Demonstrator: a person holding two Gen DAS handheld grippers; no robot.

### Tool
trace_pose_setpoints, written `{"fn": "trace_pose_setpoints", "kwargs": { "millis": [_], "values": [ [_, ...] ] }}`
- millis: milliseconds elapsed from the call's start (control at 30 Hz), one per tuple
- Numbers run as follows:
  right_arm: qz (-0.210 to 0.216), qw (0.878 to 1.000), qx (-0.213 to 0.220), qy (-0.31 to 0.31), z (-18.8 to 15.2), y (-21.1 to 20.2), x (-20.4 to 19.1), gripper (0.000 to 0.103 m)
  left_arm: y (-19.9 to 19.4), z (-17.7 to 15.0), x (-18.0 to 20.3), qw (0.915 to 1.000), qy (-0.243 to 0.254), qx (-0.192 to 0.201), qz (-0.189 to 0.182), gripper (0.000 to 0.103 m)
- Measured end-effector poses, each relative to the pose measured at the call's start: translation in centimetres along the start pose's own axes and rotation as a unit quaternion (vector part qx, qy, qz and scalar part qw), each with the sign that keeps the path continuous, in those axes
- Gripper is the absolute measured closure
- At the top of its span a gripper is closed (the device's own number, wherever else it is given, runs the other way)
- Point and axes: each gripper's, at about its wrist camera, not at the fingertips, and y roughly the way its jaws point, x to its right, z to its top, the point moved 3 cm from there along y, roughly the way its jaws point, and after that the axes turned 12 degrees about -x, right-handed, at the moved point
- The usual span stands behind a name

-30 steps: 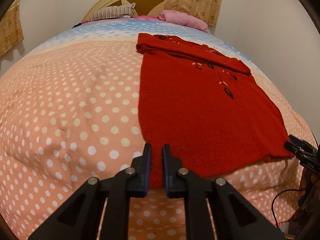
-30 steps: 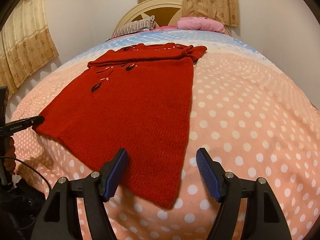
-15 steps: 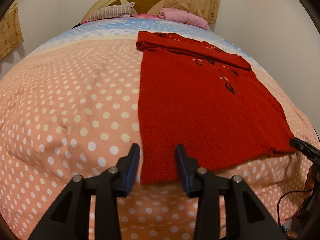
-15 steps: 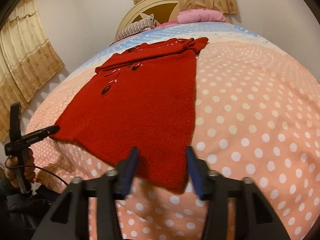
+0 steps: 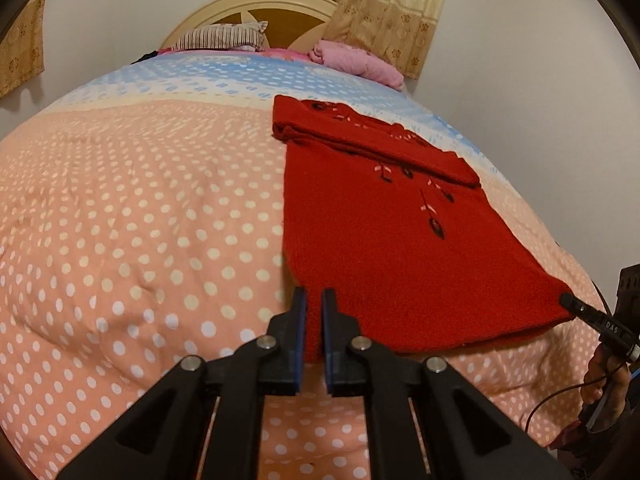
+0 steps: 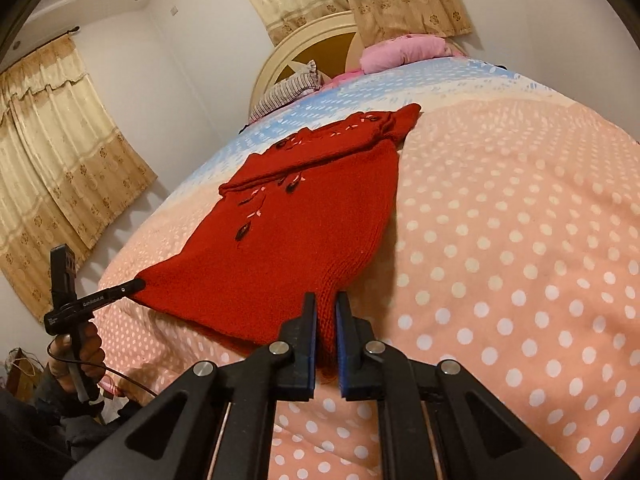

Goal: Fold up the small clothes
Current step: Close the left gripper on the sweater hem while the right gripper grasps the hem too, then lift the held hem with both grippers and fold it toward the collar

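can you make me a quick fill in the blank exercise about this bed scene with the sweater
1. The red sweater lies on a bedspread patterned with white ____.
2. Both the left gripper and the right gripper are shut on the sweater's ____ edge.
3. The pillow at the headboard, beside the striped one, is ____ in colour.

Missing words: dots; bottom; pink
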Motion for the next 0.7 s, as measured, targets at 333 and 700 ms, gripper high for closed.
{"fn": "trace_pose_setpoints", "kwargs": {
  "millis": [333, 700],
  "values": [
    [0.019, 0.999, 0.039, -0.002, 3.2, -2.7, -1.3, 0.096, 0.2, 3.2, -0.7, 0.9998, -0.006, 0.004, -0.02, 0.096],
    [0.01, 0.996, 0.09, -0.023, 9.4, -4.8, -3.5, 0.097, -1.9, 8.7, -0.2, 0.9984, -0.006, 0.048, -0.03, 0.096]
  ]
}}
